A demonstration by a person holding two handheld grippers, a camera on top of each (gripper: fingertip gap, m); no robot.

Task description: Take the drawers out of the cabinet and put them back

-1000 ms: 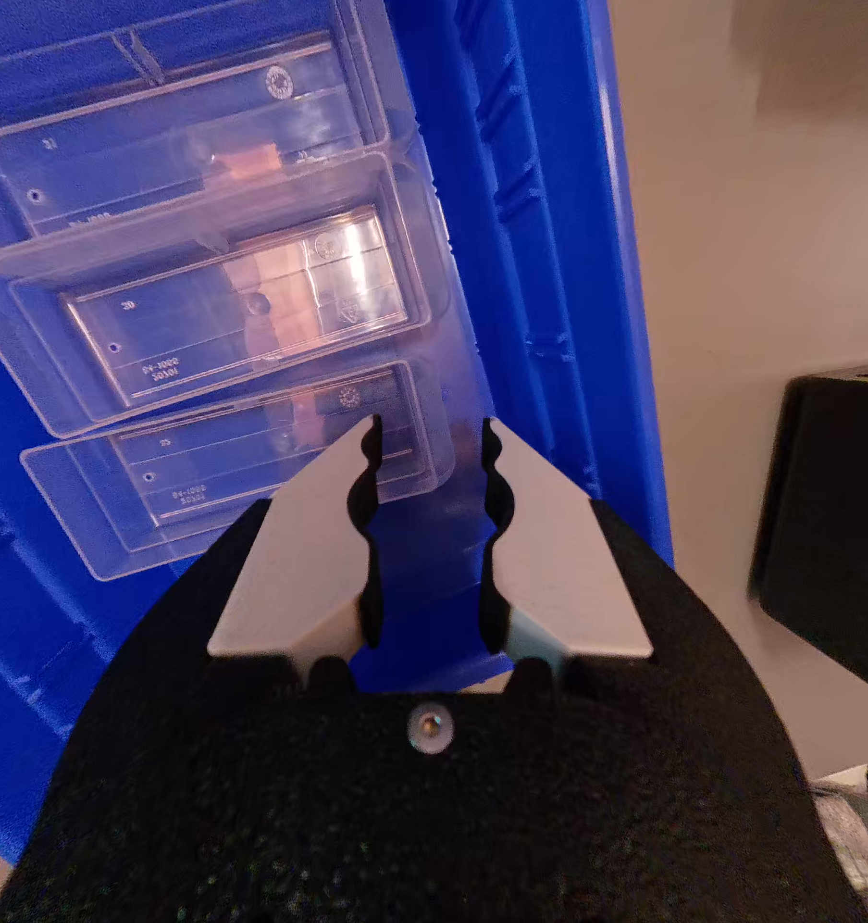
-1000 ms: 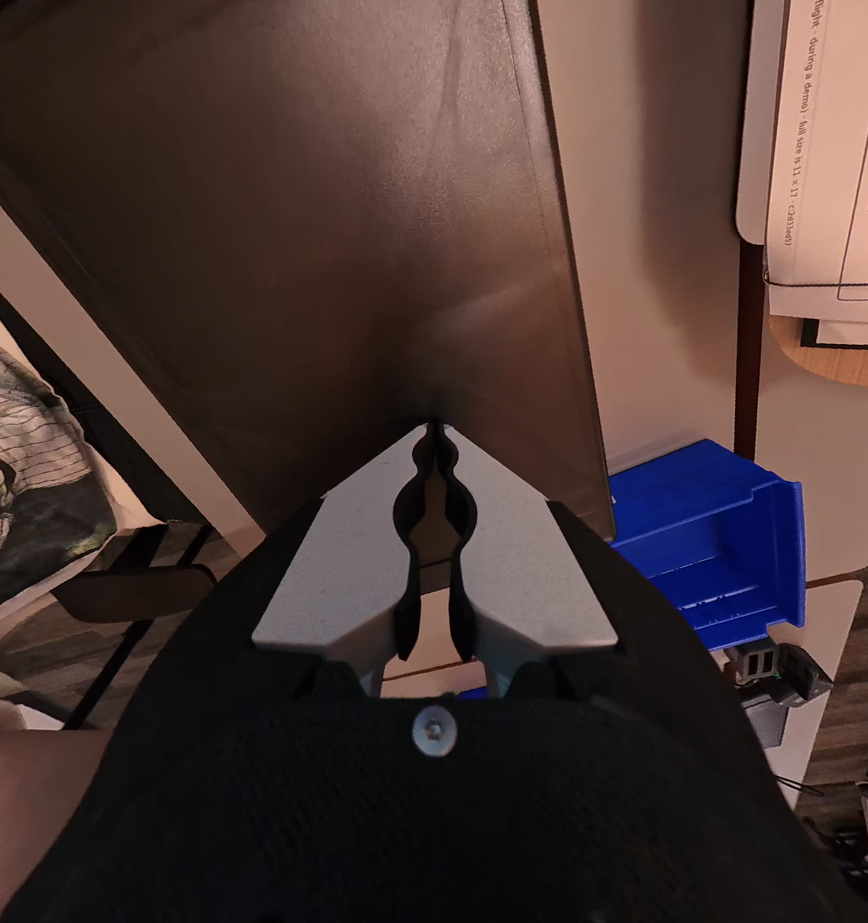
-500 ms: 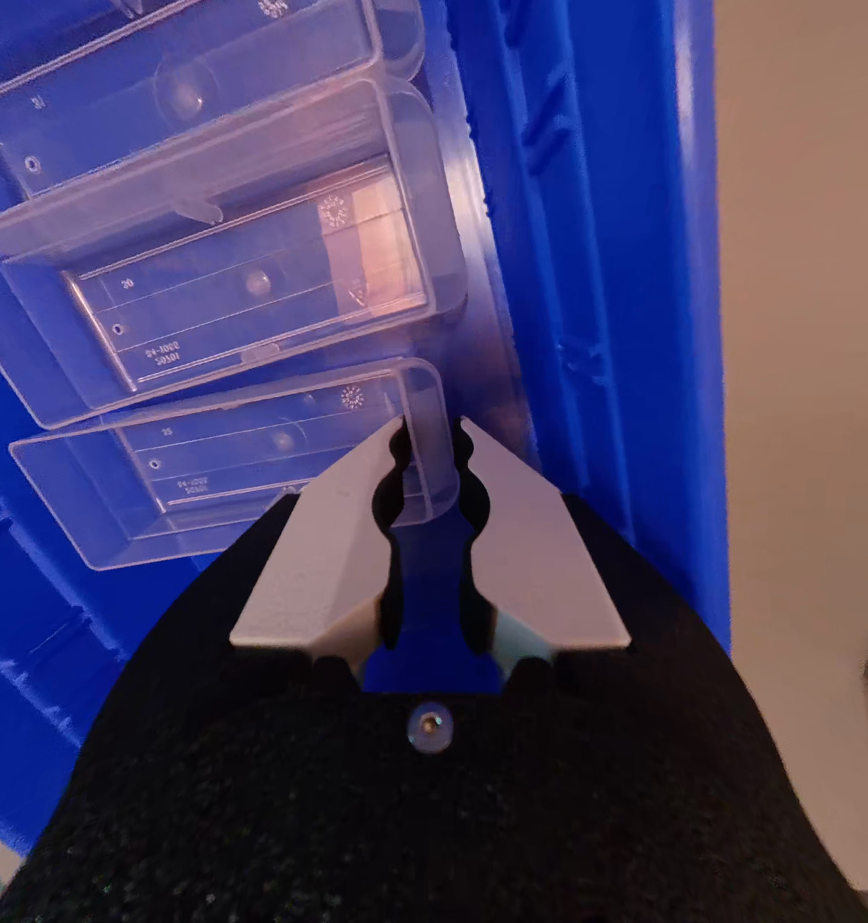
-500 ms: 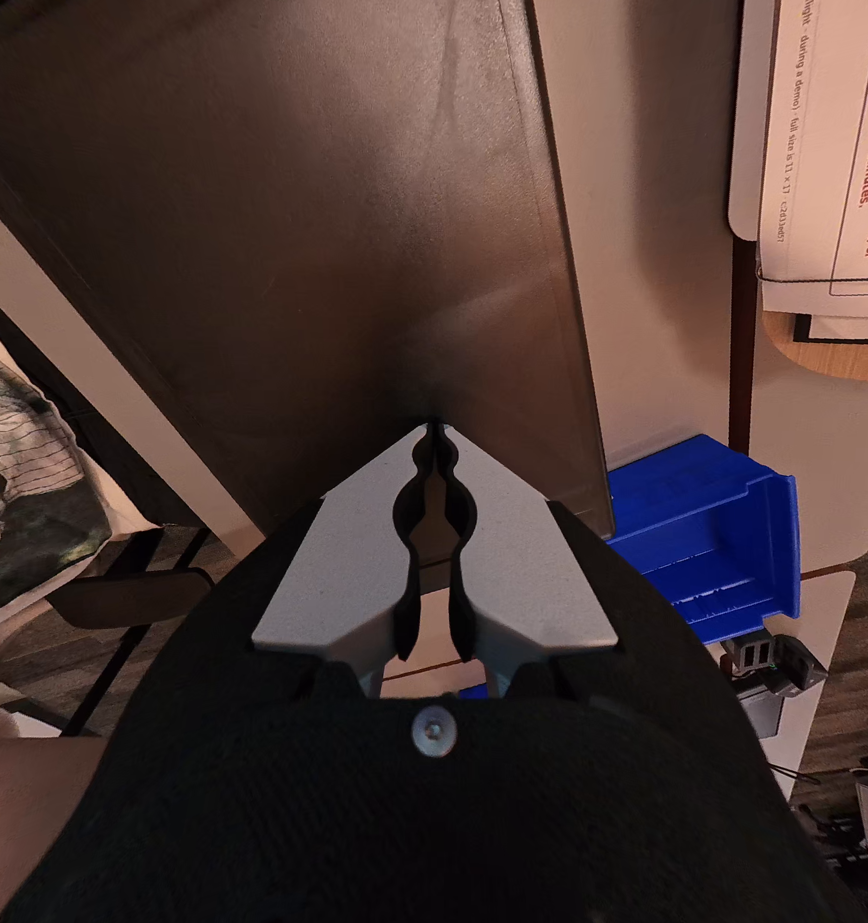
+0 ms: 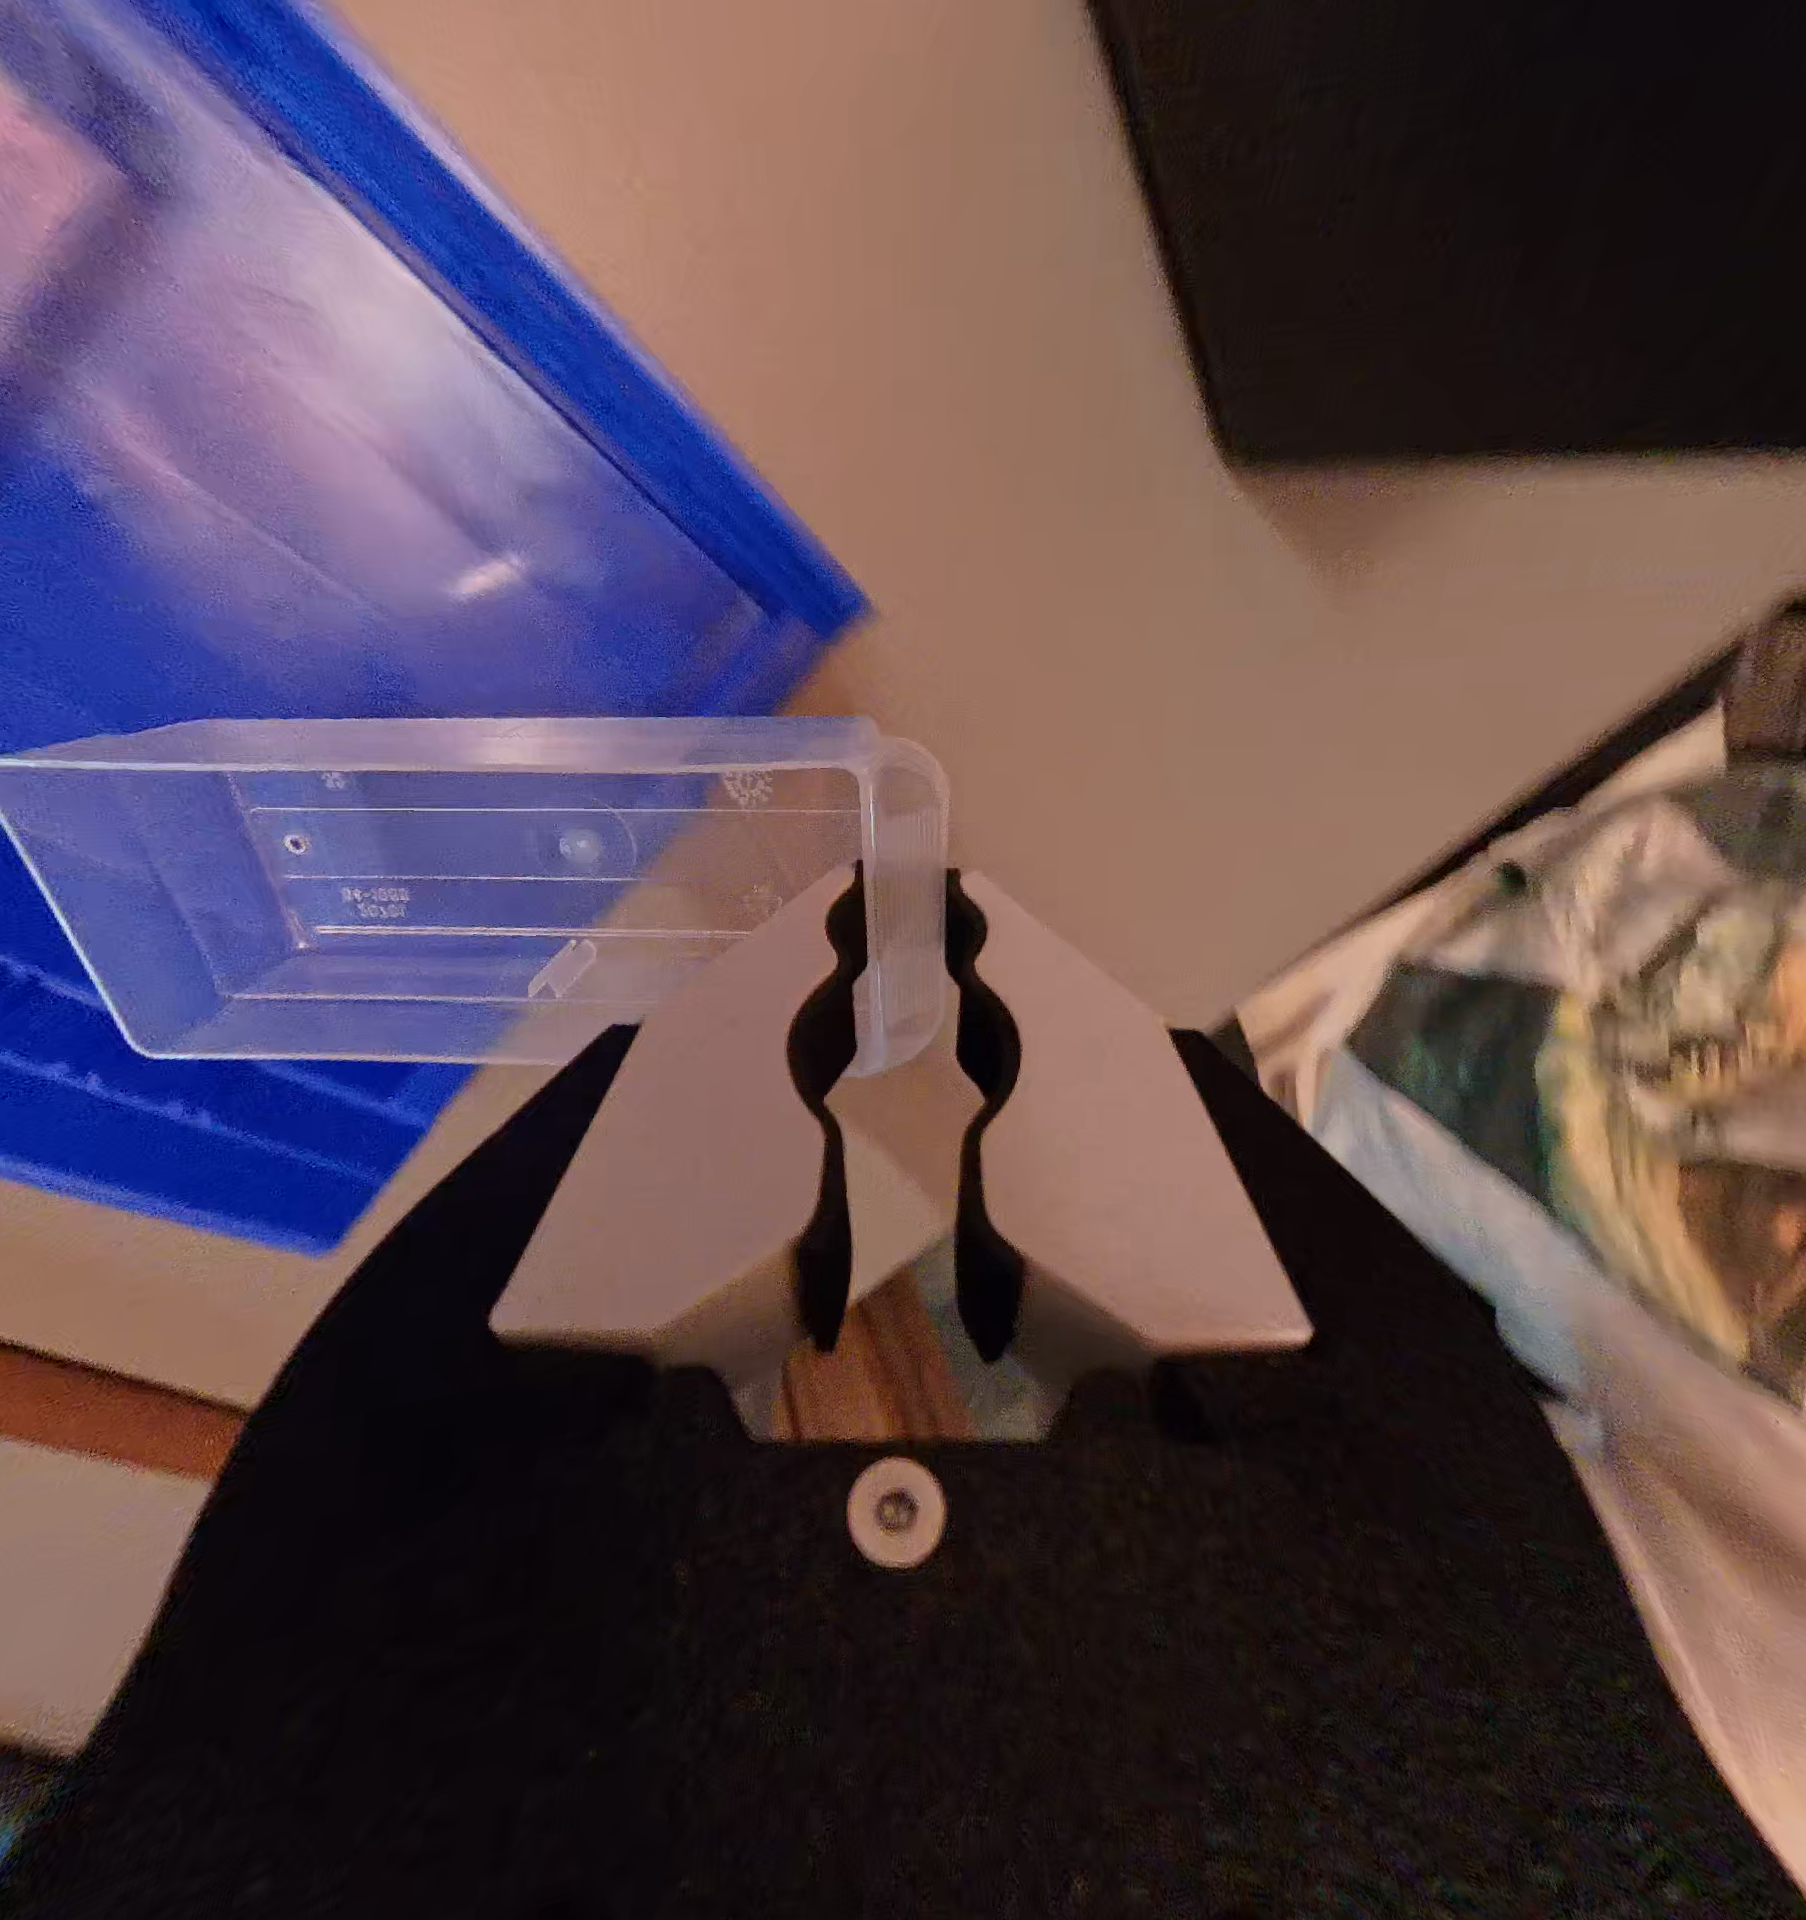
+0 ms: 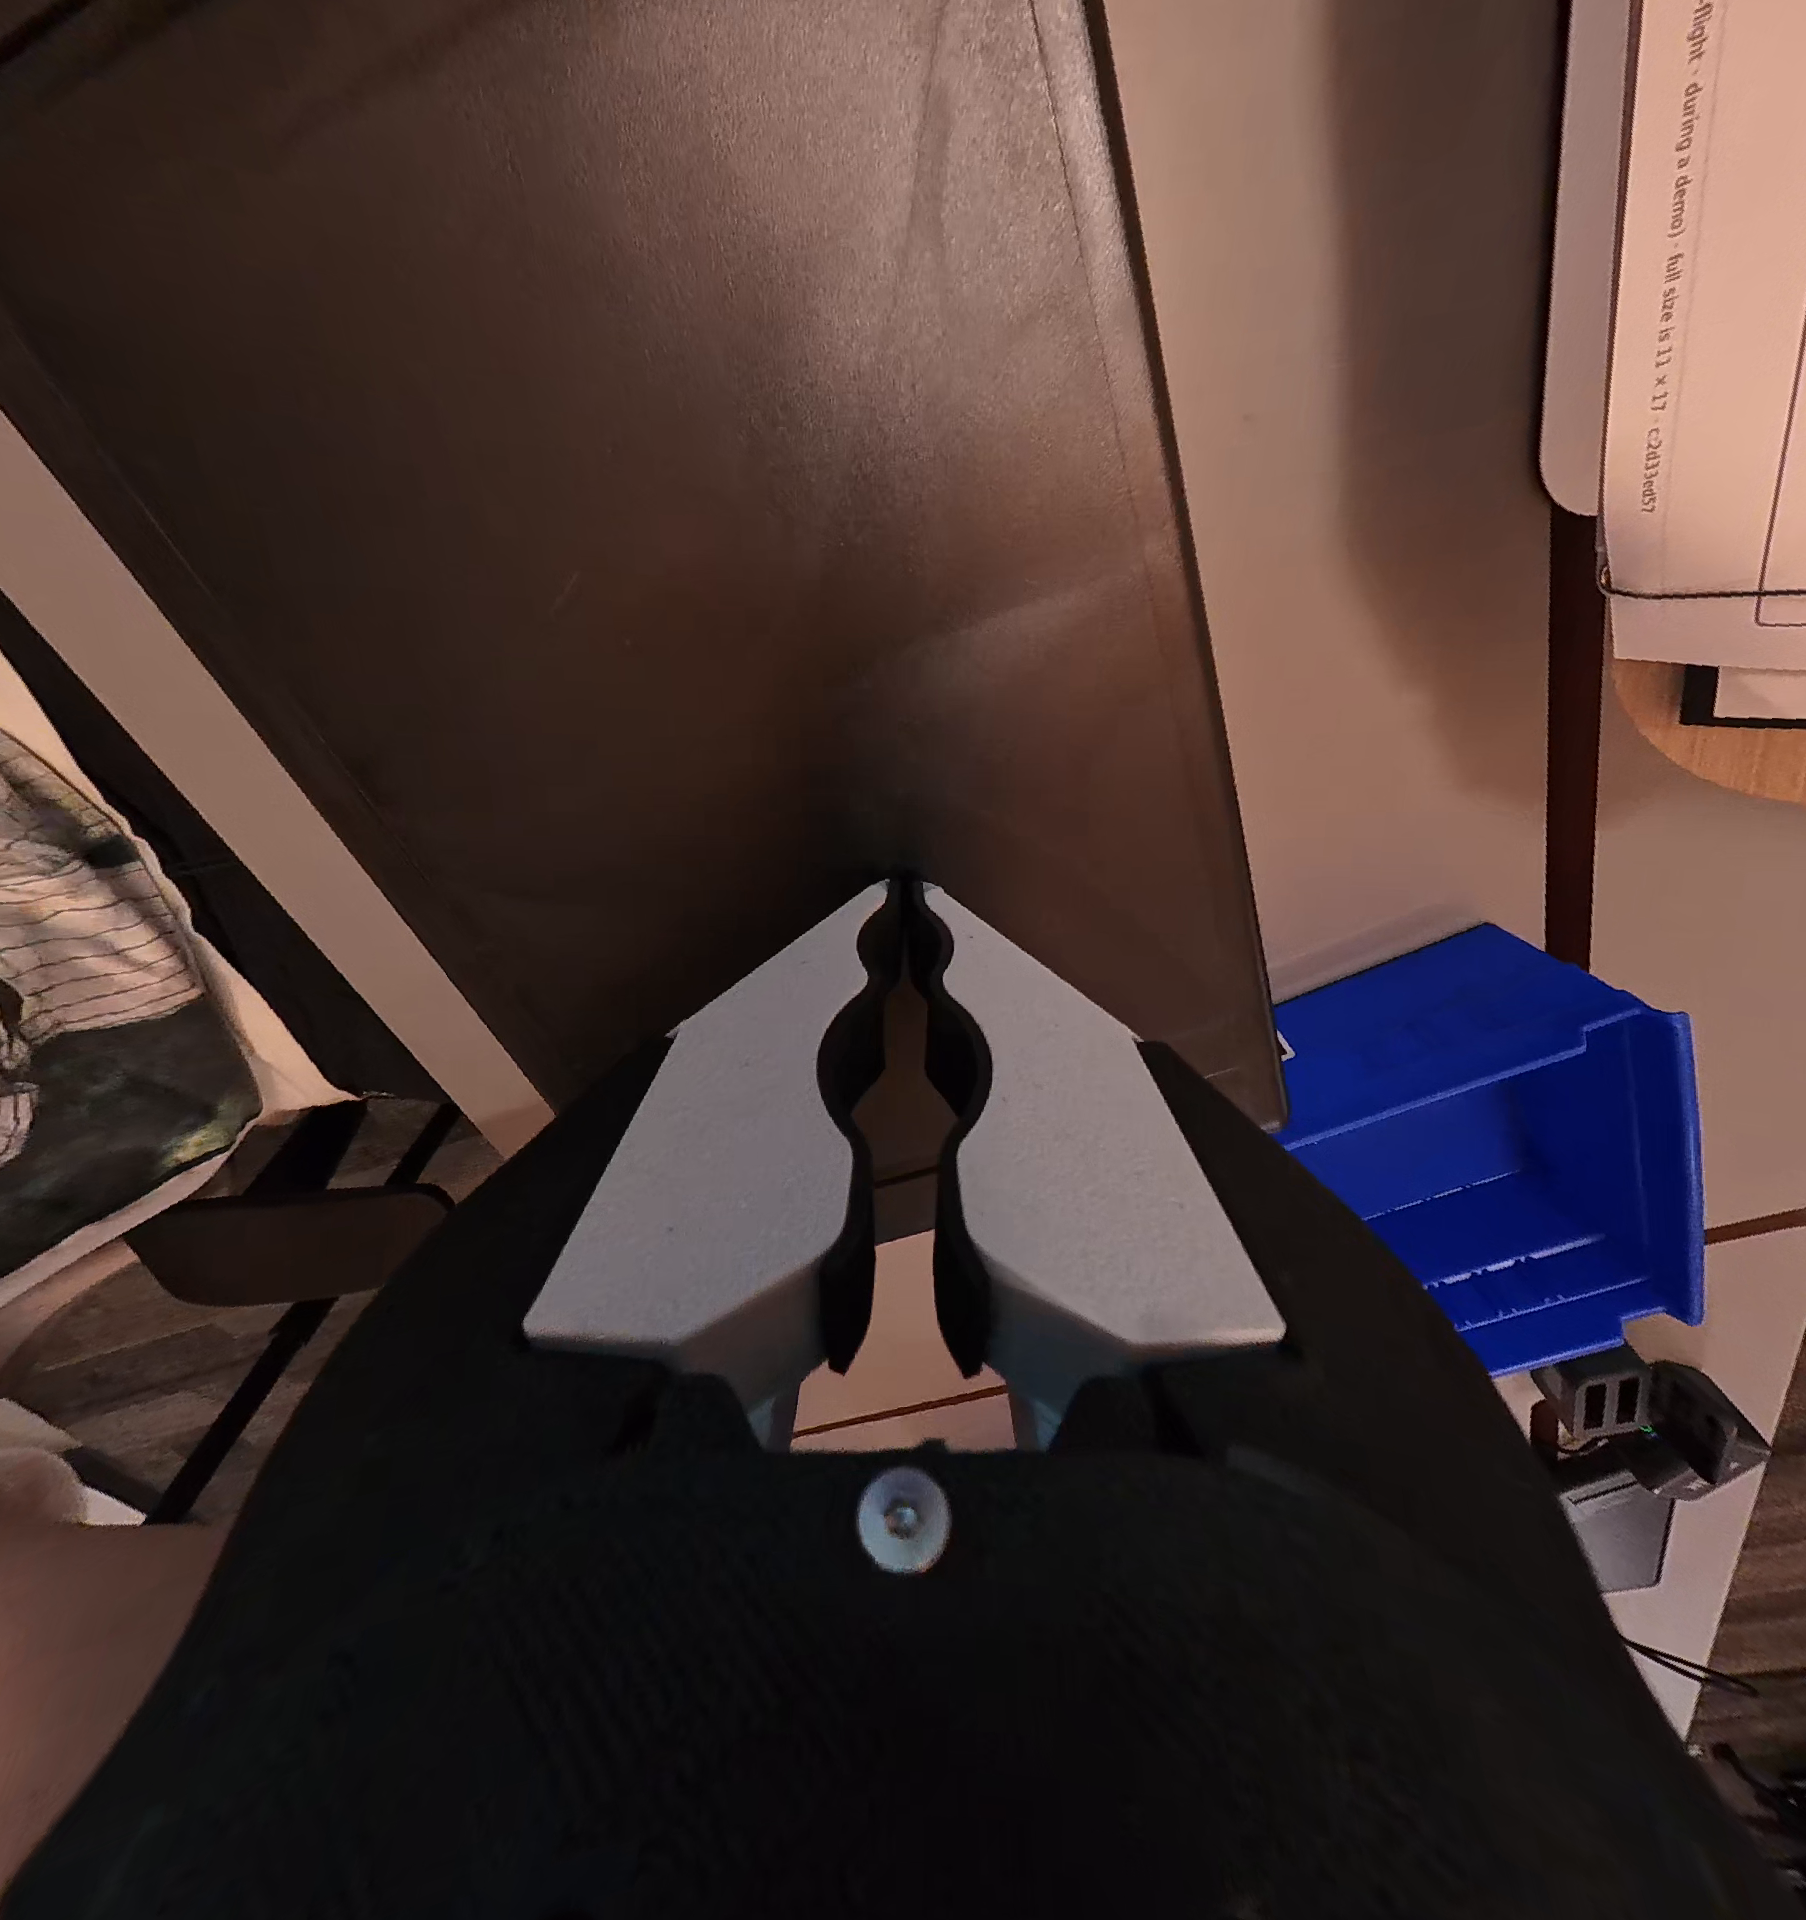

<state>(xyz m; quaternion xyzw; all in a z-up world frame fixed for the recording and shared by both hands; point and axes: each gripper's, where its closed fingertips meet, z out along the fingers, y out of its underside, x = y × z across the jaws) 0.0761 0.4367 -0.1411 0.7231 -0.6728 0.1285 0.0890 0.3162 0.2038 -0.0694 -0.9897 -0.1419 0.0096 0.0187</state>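
In the left wrist view my left gripper (image 5: 904, 883) is shut on the front handle tab of a clear plastic drawer (image 5: 442, 894). The drawer is out of the blue cabinet (image 5: 286, 436) and hangs in the air to the lower right of it, its open side facing the camera and empty. The cabinet is blurred at the upper left. In the right wrist view my right gripper (image 6: 901, 883) is shut with its tips touching, empty, and close against a dark brown panel (image 6: 618, 468). The cabinet does not show in that view.
A black box (image 5: 1522, 208) sits at the upper right of the left wrist view, patterned cloth (image 5: 1605, 1039) at the right. In the right wrist view a blue open bin (image 6: 1501, 1132) lies on the beige table (image 6: 1398, 727), with papers (image 6: 1730, 312) and a small grey device (image 6: 1647, 1434).
My left gripper has closed on the lowest clear drawer's handle and pulled it out of the blue cabinet, swinging away to the right. The right gripper has barely moved.
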